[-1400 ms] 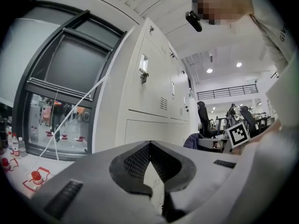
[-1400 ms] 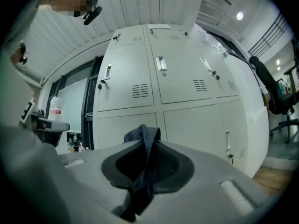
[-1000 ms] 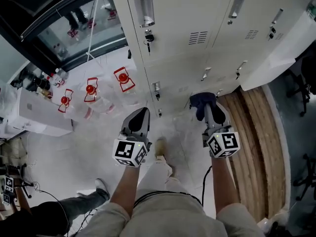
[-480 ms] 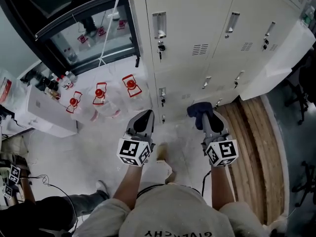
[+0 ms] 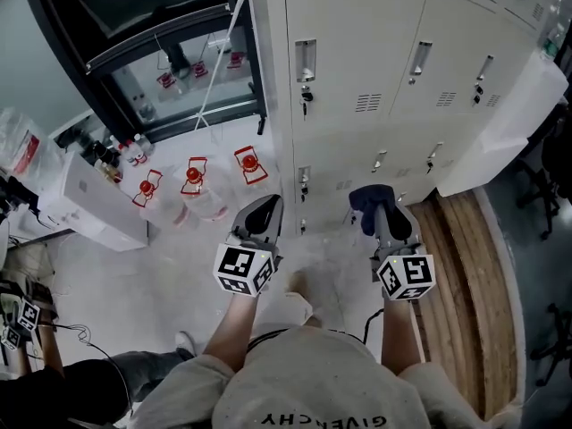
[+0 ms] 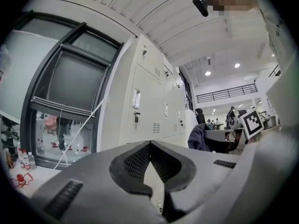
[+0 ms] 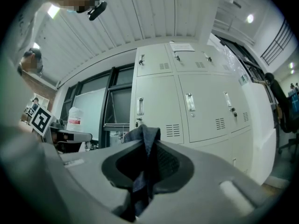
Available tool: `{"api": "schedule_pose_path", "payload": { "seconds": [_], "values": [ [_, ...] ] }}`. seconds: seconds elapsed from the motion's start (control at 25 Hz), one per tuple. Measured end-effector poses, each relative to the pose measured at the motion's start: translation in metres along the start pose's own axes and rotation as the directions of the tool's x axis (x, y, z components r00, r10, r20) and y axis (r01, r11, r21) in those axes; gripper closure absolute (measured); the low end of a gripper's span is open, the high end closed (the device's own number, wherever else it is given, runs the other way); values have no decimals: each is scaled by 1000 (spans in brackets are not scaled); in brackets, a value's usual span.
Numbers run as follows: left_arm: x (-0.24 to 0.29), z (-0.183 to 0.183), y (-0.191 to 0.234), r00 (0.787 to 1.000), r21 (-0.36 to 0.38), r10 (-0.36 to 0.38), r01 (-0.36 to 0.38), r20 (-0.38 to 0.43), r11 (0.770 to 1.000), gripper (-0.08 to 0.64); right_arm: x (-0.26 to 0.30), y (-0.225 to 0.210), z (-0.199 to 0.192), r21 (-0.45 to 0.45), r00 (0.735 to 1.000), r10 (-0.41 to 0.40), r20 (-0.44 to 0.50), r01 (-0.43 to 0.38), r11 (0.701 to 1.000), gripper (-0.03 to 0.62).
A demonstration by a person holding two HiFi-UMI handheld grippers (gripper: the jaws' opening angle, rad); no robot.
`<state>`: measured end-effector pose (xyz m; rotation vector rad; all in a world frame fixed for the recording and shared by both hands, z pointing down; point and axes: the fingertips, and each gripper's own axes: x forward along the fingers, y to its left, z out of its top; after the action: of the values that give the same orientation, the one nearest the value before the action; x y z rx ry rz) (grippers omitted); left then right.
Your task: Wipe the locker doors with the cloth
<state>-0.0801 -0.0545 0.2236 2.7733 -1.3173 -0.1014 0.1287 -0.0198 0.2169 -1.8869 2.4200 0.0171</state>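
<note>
Two grey moulded units are pictured: the left gripper [image 5: 264,211] and the right gripper [image 5: 382,211]. Each is capped by a white cube printed with black square markers, the left cube [image 5: 241,271] and the right cube [image 5: 407,276]. Dark meshed pads [image 6: 135,162] line the jaws. A black cable [image 5: 372,322] is seen below the right unit. A pale short-sleeved T-shirt [image 5: 304,382] with dark lettering is worn, with light trousers [image 5: 284,308] and a light shoe [image 5: 292,282].

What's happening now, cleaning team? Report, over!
Left gripper shut, empty. Right gripper shut on the dark cloth. Cloth held off the locker doors, no wiping contact seen. Nothing in between, over.
</note>
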Motion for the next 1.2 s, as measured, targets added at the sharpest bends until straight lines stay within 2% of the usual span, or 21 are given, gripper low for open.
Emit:
{"api": "schedule_pose_path", "payload": {
  "seconds": [0.48, 1.2],
  "values": [
    [-18, 3, 21, 999, -19, 47, -47, -5, 999, 561, -6, 0, -5, 24, 1000, -23, -10, 24, 999, 548],
    [-24, -5, 8, 999, -12, 48, -48, -24, 999, 561, -24, -4, -23, 60, 999, -29, -32, 31, 998, 548]
  ]
}}
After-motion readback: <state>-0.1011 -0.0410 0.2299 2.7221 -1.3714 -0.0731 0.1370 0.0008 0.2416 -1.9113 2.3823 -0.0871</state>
